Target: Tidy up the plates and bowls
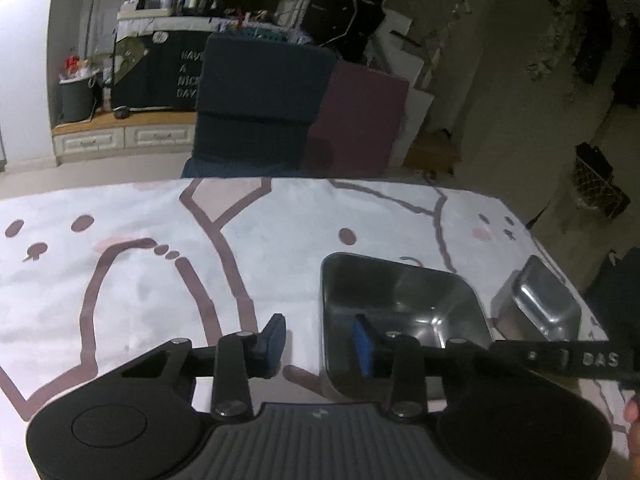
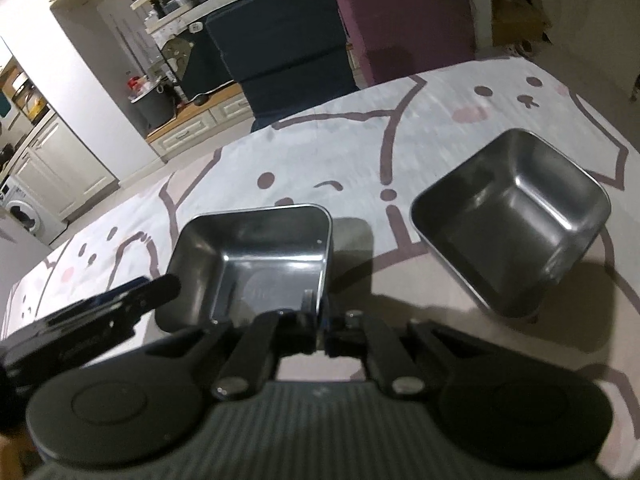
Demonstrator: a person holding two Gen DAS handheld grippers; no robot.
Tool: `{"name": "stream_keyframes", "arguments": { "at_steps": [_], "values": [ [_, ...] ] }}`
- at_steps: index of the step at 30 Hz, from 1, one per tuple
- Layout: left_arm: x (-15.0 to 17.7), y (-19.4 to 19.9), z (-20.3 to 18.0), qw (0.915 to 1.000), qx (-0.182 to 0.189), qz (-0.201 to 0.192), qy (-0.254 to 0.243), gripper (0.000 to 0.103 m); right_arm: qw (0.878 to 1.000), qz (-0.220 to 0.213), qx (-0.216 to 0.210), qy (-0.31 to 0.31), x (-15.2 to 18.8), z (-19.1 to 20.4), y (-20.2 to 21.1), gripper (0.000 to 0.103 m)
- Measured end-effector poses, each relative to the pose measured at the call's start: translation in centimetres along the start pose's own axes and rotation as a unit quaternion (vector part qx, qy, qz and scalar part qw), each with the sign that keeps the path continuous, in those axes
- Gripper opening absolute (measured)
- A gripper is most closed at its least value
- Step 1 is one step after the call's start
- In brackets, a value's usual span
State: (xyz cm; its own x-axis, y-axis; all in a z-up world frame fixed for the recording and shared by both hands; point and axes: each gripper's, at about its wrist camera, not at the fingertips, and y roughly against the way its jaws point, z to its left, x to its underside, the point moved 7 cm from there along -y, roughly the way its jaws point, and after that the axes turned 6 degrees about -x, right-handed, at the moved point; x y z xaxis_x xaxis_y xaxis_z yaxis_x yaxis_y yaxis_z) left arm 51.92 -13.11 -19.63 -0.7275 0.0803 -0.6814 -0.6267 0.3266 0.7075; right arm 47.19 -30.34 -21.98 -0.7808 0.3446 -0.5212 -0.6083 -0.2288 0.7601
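Two square steel bowls stand on a white cartoon-print tablecloth point(image 1: 160, 280). The nearer bowl point(image 1: 400, 312) point(image 2: 256, 256) lies between both grippers. My left gripper point(image 1: 320, 340) straddles its left wall, blue pad inside and the other finger outside, with a gap on both sides, so it is open. My right gripper point(image 2: 318, 316) is shut on the same bowl's right wall near the front corner. One left finger point(image 2: 160, 286) shows at the bowl's left side. The second bowl point(image 1: 540, 304) point(image 2: 512, 220) sits apart to the right, untouched.
A dark blue chair point(image 1: 260, 100) and a maroon chair point(image 1: 360, 112) stand just past the table's far edge. Cluttered shelves and low cabinets point(image 1: 120, 140) line the back wall. The table's right edge point(image 1: 592, 320) runs close behind the second bowl.
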Motion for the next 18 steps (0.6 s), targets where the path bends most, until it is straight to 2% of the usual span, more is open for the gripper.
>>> {"name": "stream_keyframes", "arguments": {
  "at_steps": [4, 5, 6, 11, 18],
  "values": [
    [0.5, -1.0, -0.1, 0.9999, 0.002, 0.014, 0.01, 0.022, 1.0, -0.001, -0.003, 0.006, -0.1, 0.0, 0.0, 0.003],
    [0.6, -1.2, -0.2, 0.9998, 0.001, 0.019, 0.011, 0.011, 1.0, -0.001, -0.004, 0.005, -0.1, 0.0, 0.0, 0.003],
    [0.7, -1.2, -0.2, 0.9997, 0.002, 0.022, 0.013, 0.006, 1.0, -0.002, -0.003, 0.005, -0.2, 0.0, -0.1, 0.003],
    [0.6, -0.2, -0.2, 0.9996, -0.012, 0.021, 0.017, 0.004, 1.0, -0.003, -0.001, 0.017, 0.0, 0.4, -0.2, 0.003],
    [-0.6, 5.0, 1.0, 0.9988, -0.042, -0.008, 0.024, 0.005, 0.999, -0.009, -0.023, 0.035, 0.2, 2.5, 1.3, 0.003]
  ]
}}
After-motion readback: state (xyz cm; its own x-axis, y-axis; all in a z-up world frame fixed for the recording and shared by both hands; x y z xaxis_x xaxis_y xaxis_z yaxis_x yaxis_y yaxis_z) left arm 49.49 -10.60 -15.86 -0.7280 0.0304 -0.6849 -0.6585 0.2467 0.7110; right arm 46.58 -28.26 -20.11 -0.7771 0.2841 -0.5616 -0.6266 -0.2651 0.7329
